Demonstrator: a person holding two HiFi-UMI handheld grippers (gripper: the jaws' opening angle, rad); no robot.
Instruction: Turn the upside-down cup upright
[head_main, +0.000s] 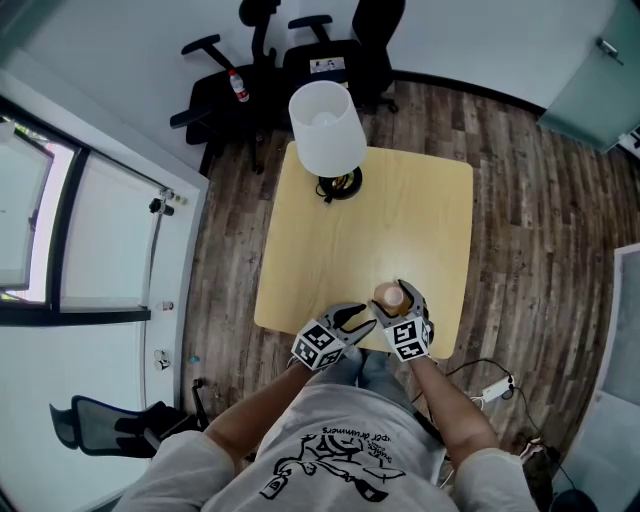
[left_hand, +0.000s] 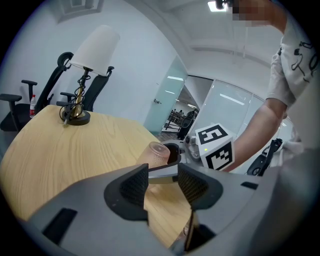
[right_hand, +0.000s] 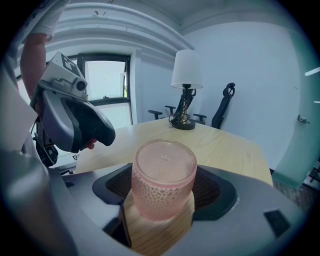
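Two hand-held grippers meet at the near edge of a light wooden table (head_main: 400, 220), seen from above. At the far left of the frame is a window (head_main: 40, 230) with a dark frame. In the upper left, black office chairs (head_main: 230, 100) stand on the wood-plank floor (head_main: 540, 200), and a bottle with a red cap (head_main: 239, 87) lies on one of them. At upper centre, near the table's far edge, stands a lamp (head_main: 325, 125) with a white shade and a dark round base.

At lower centre, the left gripper (head_main: 358, 318) points to the right, just beside the other gripper. In the left gripper view, the left gripper (left_hand: 162, 182) has its jaws parted with only bare table showing between them. Beyond them, the pink cup (left_hand: 154, 154) sits in the other gripper's grasp, tilted, with its closed end towards the upper left.

Just to the right in the head view, the right gripper (head_main: 398, 300) is clamped on the cup (head_main: 388, 294), close to the table's near edge. In the right gripper view, the right gripper (right_hand: 162, 189) presses a dark padded jaw against each side of the cup (right_hand: 163, 177), a dimpled pink glass with its flat closed end facing the camera. Whether the cup touches the table cannot be told.

At the lower right of the head view, a white power strip (head_main: 495, 388) lies on the floor.
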